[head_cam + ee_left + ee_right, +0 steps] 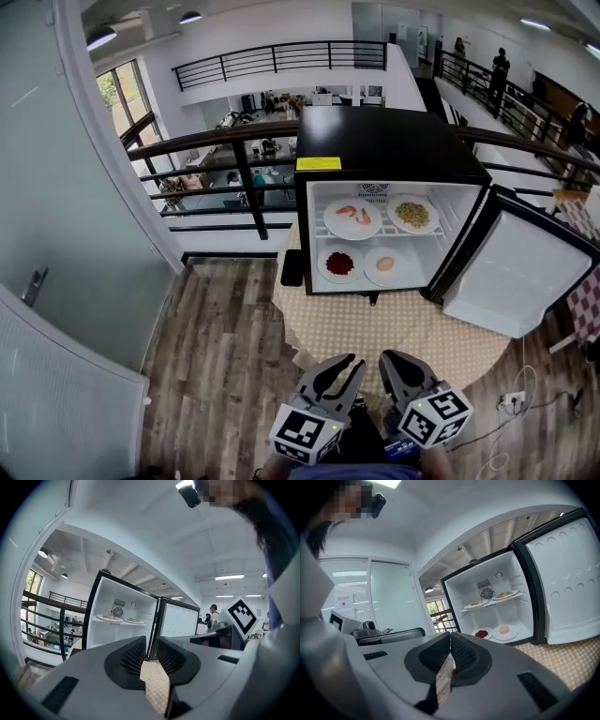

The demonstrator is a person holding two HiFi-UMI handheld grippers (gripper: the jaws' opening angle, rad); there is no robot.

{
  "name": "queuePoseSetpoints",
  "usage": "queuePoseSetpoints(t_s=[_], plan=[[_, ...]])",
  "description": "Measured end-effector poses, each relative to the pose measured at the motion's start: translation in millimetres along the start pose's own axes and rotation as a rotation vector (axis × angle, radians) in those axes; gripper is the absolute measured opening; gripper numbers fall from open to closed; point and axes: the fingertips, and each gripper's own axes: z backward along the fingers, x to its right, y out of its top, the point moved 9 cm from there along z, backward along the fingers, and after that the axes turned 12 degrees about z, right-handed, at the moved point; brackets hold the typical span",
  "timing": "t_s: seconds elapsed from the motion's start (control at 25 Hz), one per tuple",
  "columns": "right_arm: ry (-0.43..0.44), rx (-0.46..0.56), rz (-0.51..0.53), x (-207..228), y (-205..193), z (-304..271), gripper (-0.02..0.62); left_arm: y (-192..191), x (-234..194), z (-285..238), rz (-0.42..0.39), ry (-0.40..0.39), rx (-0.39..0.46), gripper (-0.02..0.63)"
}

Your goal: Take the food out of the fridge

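A small black fridge point(384, 141) stands open on a table with a checked cloth point(412, 328). Its upper shelf holds a plate of shrimp point(352, 217) and a plate of greens point(413, 214). Below sit a plate of red food point(339, 264) and a plate with a pale bun point(385, 265). Both grippers hover low in front of the table, well short of the fridge. My left gripper point(349, 366) point(151, 649) is slightly open with nothing between its fingers. My right gripper point(389, 362) point(450, 641) is shut and empty. The right gripper view shows the same four plates, among them the bun point(504, 630).
The fridge door point(516, 272) swings wide to the right. A dark railing point(216, 150) runs behind the fridge over a lower floor. A pale wall point(56, 234) lies at the left. A cable and plug point(514, 398) lie on the wooden floor at the right.
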Motion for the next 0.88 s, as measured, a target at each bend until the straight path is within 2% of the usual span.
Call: queuePoseSetpoints(t_s=[0.2,0.44,0.6,0.88], plan=[[-0.001,-0.006,0.003,37,10,-24,0.018,11,-15,-41,0.003,0.011,0.001,0.063],[-0.004,-0.014,0.002,77,24,-57,0.018,13,-33,-91,-0.032,0.004,-0.044,0.083],[0.012,-0.049,-0.01,97,21,-84,0.018,2,-55,-114,-0.018,0.056,-0.082,0.086],[0.065,-0.155,-0.044,130,-9,-129,0.018,-24,-101,-142,-0.013,0.168,-0.159,0.086]])
